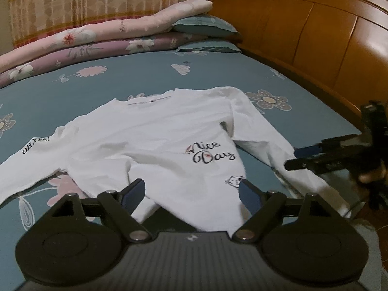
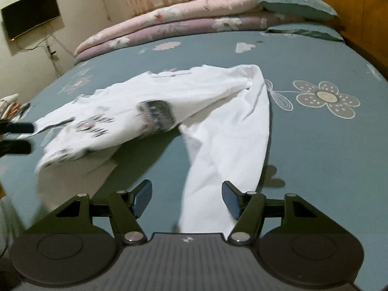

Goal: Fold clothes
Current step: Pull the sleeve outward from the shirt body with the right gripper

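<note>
Left wrist view: white long-sleeved shirt (image 1: 155, 140) lay spread front-up on teal floral bedsheet (image 1: 116, 82), "Nice Day" print facing up. Left gripper (image 1: 191, 191) hung over near hem, jaws released, nothing pinched. Right gripper (image 1: 294, 158) at right, beside sleeve.

Right wrist view: right gripper (image 2: 186, 198) released, sleeve (image 2: 228, 140) lying loose between pads. Folded quilts (image 2: 184, 24) far.

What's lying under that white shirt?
The white long-sleeved shirt lies on a teal flowered bedsheet. A pink flower print peeks out beside it; whatever is beneath the fabric is covered.
</note>
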